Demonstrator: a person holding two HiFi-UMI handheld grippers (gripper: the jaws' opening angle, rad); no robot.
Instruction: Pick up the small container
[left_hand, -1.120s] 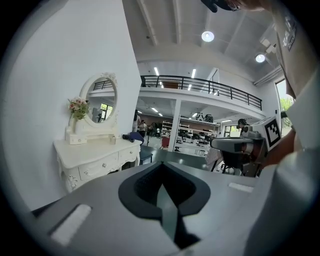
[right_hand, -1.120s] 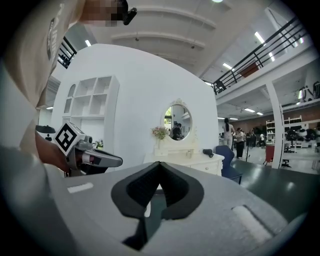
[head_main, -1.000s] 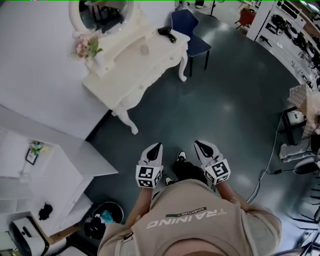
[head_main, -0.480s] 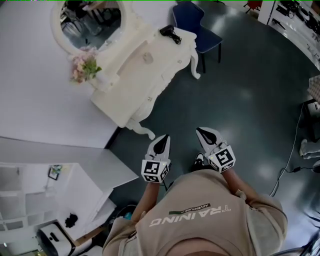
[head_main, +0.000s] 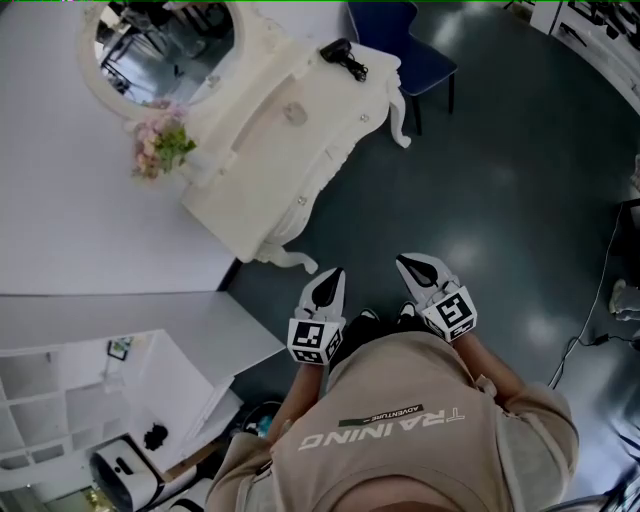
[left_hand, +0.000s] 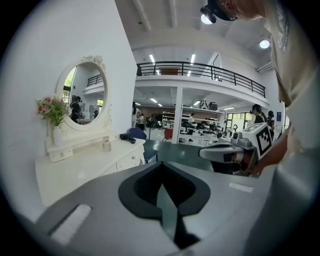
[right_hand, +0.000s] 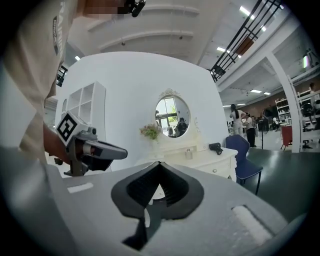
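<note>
Your left gripper (head_main: 332, 278) and right gripper (head_main: 410, 266) both have their jaws pressed together with nothing between them. You hold them side by side in front of you, over the dark floor (head_main: 480, 180). The small container (head_main: 293, 113) is a pale, squat little jar. It stands upright on the white dressing table (head_main: 250, 190), near its back ledge, between the flowers (head_main: 155, 145) and a black object (head_main: 343, 58), well apart from both grippers.
</note>
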